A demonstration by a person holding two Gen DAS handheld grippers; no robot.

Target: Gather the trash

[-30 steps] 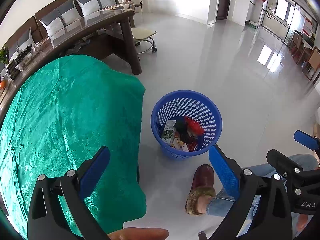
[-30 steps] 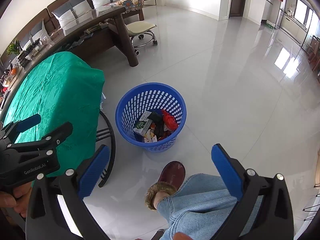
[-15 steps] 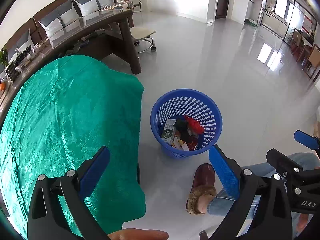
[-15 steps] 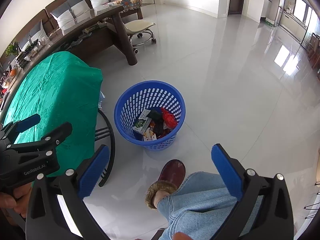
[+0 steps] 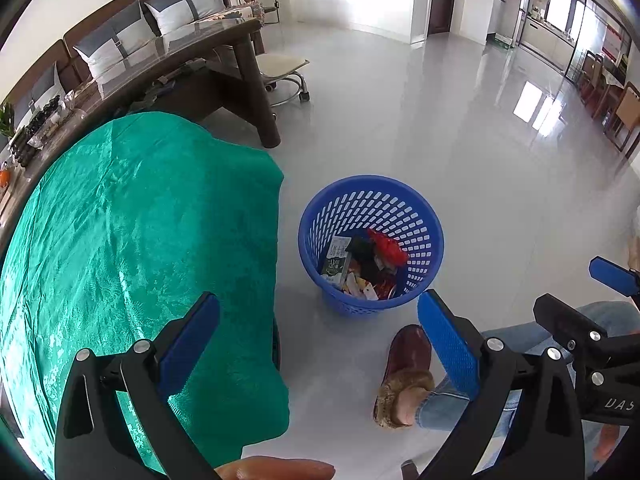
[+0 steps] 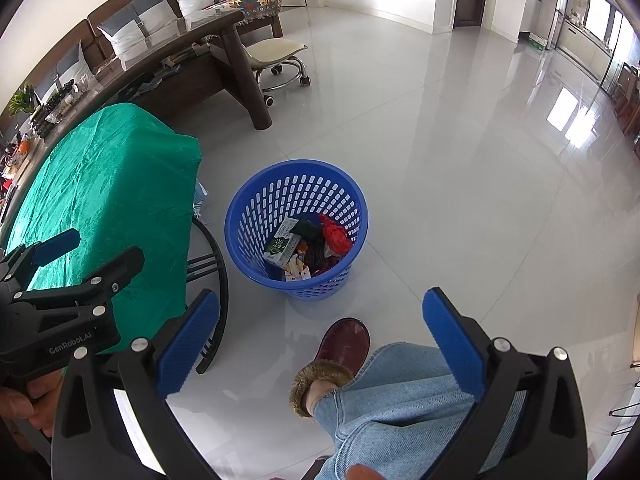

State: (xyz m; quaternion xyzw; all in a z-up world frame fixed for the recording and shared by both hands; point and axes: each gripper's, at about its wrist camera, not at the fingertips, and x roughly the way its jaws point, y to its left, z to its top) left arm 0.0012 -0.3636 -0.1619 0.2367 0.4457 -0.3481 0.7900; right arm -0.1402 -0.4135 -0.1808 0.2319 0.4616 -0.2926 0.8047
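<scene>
Above the glossy floor, the left gripper point(image 5: 318, 344) and right gripper point(image 6: 320, 340) are held with jaws spread wide, nothing between them. Just beyond, a blue basket point(image 6: 256, 204) stands beside the green-draped table point(image 5: 120, 232), with a milk carton point(image 6: 282, 246), red wrapper point(image 6: 336, 236) and other trash inside.

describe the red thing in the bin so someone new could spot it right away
Start at the green-draped table; on the floor beside it stands a blue perforated basket. Inside, atop the litter, lies a crumpled red wrapper, the only bright red piece, beside a green-and-white carton.
</scene>
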